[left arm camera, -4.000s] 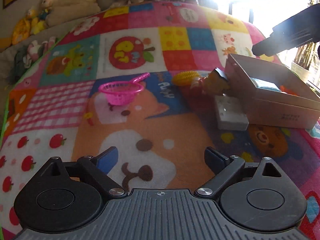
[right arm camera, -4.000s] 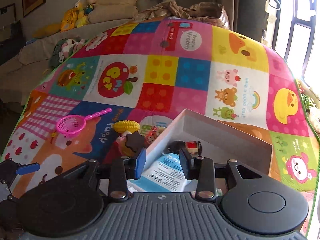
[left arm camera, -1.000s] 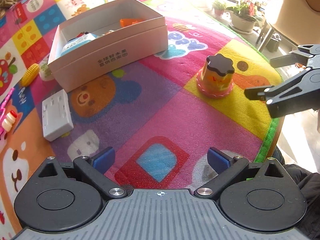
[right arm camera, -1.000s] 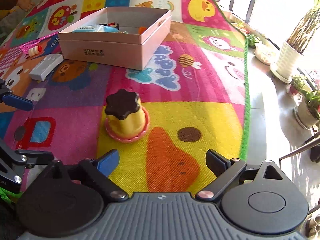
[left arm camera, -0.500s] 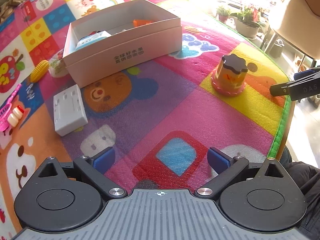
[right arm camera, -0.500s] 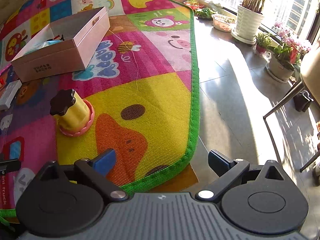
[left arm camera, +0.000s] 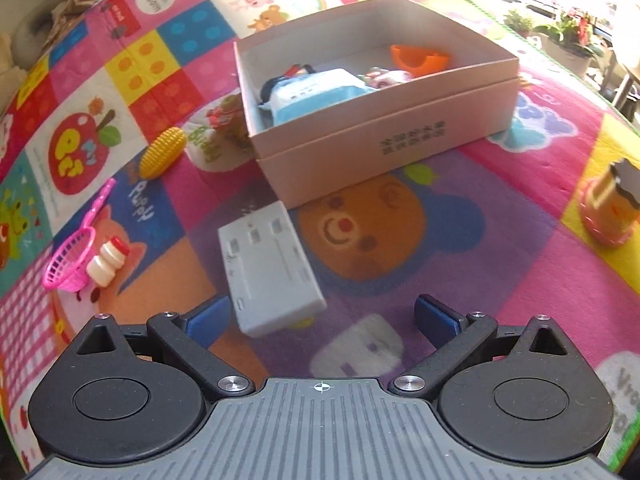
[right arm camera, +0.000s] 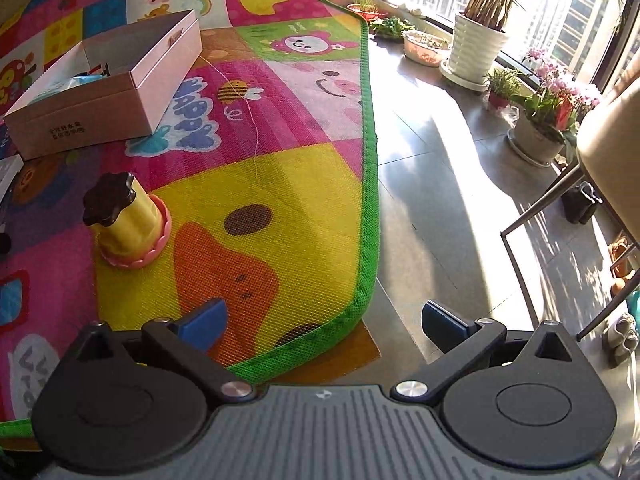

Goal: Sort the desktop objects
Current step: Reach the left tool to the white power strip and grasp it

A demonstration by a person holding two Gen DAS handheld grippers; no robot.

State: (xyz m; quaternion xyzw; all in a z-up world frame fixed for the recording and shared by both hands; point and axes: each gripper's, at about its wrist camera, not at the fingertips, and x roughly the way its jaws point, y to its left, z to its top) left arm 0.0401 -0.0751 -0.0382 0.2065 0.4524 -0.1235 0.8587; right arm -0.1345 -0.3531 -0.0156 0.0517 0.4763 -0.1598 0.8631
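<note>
My left gripper (left arm camera: 322,318) is open and empty, just above a white switch panel (left arm camera: 270,270) lying on the colourful mat. Beyond it stands an open pink cardboard box (left arm camera: 400,128) holding a blue packet (left arm camera: 312,94), an orange piece (left arm camera: 418,58) and small toys. A yellow toy corn (left arm camera: 162,152), a pink toy strainer (left arm camera: 72,256) and a small white bottle (left arm camera: 106,262) lie at the left. A yellow pudding toy with a dark top (left arm camera: 610,204) stands at the right, and also shows in the right wrist view (right arm camera: 126,222). My right gripper (right arm camera: 324,322) is open and empty over the mat's green edge.
The mat's green border (right arm camera: 370,200) runs beside a tiled floor (right arm camera: 460,200). Potted plants (right arm camera: 480,44) line the window, and a chair (right arm camera: 600,160) stands at the right. The box also shows in the right wrist view (right arm camera: 100,104).
My left gripper has swung left and closer to the switch panel and box. My right gripper has moved slightly, still pointing at the mat's edge and the floor. Both stay open.
</note>
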